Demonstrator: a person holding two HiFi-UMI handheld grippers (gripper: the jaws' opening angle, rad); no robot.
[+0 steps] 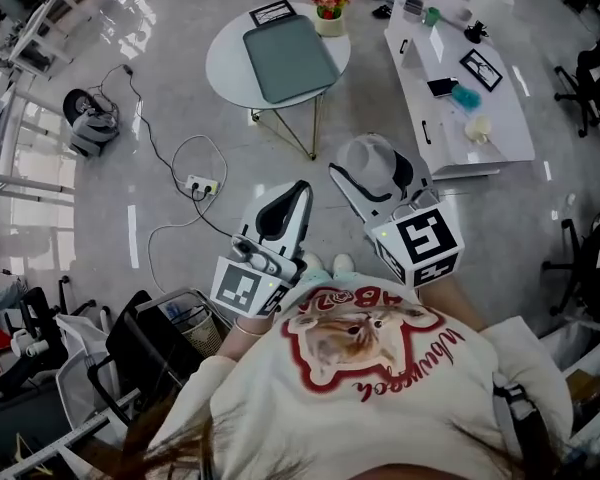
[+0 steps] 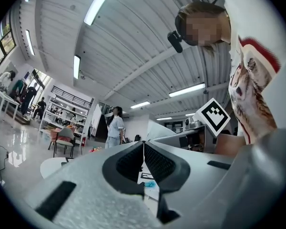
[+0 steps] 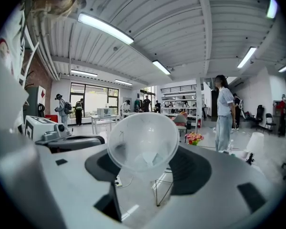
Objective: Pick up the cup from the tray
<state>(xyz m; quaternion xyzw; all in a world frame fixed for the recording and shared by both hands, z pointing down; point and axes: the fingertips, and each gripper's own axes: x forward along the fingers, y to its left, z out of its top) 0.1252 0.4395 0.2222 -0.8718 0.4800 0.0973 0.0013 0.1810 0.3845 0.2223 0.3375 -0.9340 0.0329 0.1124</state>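
Right gripper (image 3: 148, 168) fingers clamped on clear plastic cup (image 3: 143, 140), well clear of bare grey-green tray (image 1: 290, 58) on round white table (image 1: 228, 68). Left gripper (image 2: 143, 159) fingers together, empty. Pick-up looks done.

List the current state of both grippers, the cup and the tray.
Left gripper: jaws together, nothing between them.
Right gripper: shut on the cup.
Cup: clear, looks empty, held up in the right gripper, away from the tray.
Tray: flat on the round table, nothing on it.
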